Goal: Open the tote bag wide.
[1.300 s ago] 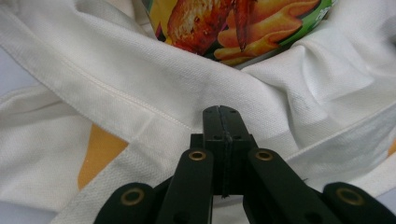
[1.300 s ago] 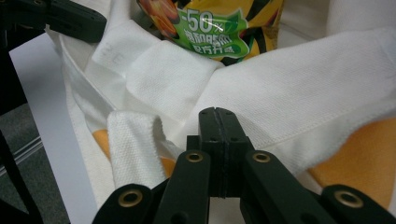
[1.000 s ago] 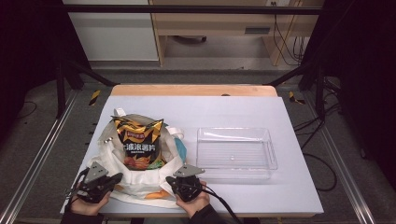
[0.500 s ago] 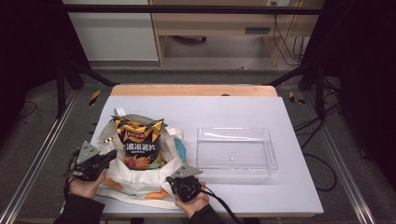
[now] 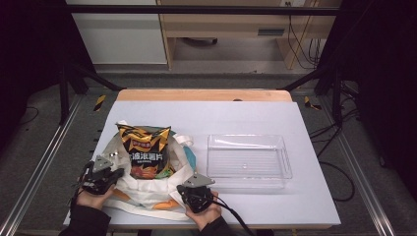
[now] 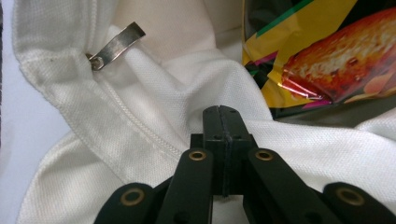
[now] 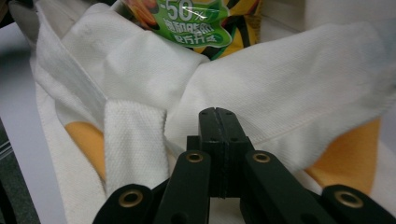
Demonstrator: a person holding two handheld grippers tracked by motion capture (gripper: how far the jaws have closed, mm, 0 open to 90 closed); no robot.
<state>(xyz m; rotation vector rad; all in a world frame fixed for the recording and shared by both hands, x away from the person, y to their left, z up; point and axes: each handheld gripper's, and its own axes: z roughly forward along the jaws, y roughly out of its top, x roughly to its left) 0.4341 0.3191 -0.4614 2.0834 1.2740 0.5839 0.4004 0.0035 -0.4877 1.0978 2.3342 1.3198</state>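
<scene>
A white cloth tote bag (image 5: pixel 147 189) lies on the near left part of a white bench (image 5: pixel 255 118), seen from above. It is the landmark here. A yellow and black chip packet (image 5: pixel 146 152) sticks out of the bag's open mouth, toward the far side of the bench. A clear plastic tray (image 5: pixel 248 161) sits on the bench to the right of the bag, close to it but apart.

The left gripper (image 5: pixel 109 173) is at the bag's left edge, held in a hand (image 5: pixel 91 196) that enters from the near edge of the bench. In the left gripper view its jaws are clenched together over white bag fabric (image 6: pixel 140 121); whether cloth is pinched between them cannot be told. A metal zipper pull (image 6: pixel 116 44) lies on the cloth beyond the jaws, and the chip packet (image 6: pixel 327 56) is just past them.

The right gripper (image 5: pixel 189 189) is at the bag's near right corner, held in the other hand (image 5: pixel 206 216). In the right gripper view its jaws are also pressed shut against a fold of the bag (image 7: pixel 280 93), beside a white webbing strap (image 7: pixel 135 140). Orange print shows on the cloth either side.
</scene>
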